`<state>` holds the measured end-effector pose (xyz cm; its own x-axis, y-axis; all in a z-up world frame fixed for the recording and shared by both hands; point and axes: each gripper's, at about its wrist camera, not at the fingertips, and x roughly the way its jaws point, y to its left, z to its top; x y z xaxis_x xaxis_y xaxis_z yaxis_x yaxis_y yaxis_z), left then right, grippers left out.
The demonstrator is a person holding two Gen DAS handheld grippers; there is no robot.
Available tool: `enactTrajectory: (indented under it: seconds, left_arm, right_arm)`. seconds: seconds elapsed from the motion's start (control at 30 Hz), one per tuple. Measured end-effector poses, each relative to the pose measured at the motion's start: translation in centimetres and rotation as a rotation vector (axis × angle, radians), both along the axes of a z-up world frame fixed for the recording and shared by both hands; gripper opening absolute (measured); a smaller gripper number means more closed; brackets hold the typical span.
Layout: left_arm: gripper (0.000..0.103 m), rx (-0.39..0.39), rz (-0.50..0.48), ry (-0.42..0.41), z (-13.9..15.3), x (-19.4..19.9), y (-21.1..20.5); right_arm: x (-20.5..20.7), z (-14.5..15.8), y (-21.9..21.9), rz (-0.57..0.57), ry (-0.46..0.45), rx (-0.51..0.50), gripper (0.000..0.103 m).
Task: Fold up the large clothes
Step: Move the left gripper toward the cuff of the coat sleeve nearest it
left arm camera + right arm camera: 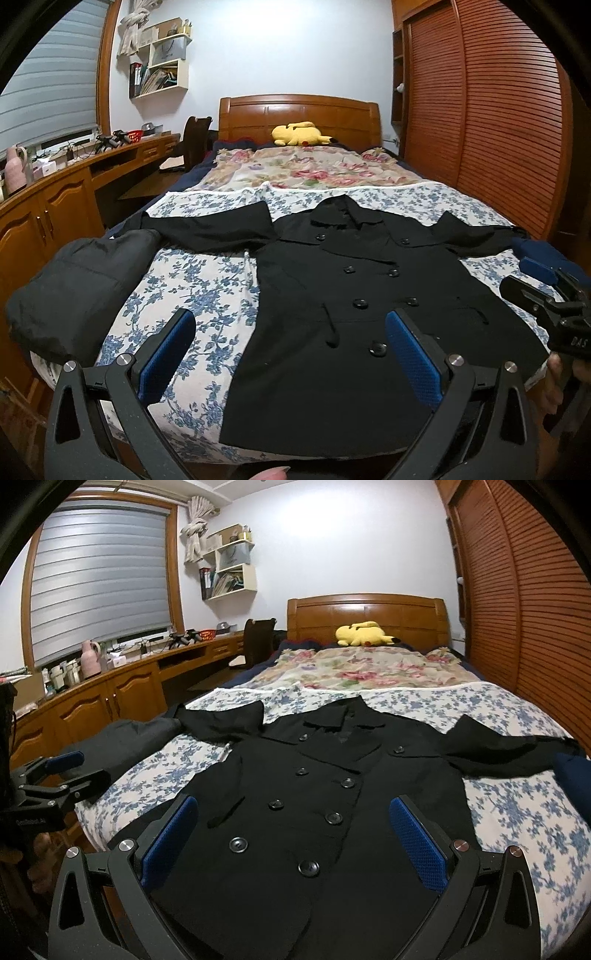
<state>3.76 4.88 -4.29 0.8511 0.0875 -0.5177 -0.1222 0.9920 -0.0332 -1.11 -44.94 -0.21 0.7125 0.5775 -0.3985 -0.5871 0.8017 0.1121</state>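
Note:
A black double-breasted coat (332, 295) (314, 794) lies flat and face up on the bed, collar toward the headboard, both sleeves spread sideways. My left gripper (290, 325) hovers open above the coat's lower left hem, blue pads wide apart, nothing between them. My right gripper (293, 812) is open too, over the coat's lower front. Each gripper shows in the other's view: the right gripper (543, 291) at the right edge, the left gripper (66, 771) at the left edge.
A dark folded jacket (74, 291) sits at the bed's near left corner. A blue-flowered sheet (192, 280) covers the bed; a yellow plush toy (299, 133) lies by the headboard (299, 110). A wooden desk (122, 686) runs along the left, a louvred wardrobe (498, 110) along the right.

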Motion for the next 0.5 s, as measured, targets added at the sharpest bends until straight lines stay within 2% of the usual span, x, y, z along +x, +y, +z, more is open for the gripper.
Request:
enactTrajectory:
  seconds: [0.23,0.33,0.5]
  left_arm:
    - [0.103,0.012,0.031,0.039,-1.4,2.0,1.9]
    - [0.103,0.016,0.038,0.054,-2.0,2.7,2.6]
    - [0.103,0.024,0.065,0.082,-2.9,4.1,3.8]
  right_arm:
    - [2.1,-0.7,1.6,0.031,-0.019,-0.018,0.103]
    - [3.2,-1.0,2.0,0.056,0.0,0.0,0.103]
    - [5.2,-0.8,3.3,0.074,-0.022,0.008,0.103]
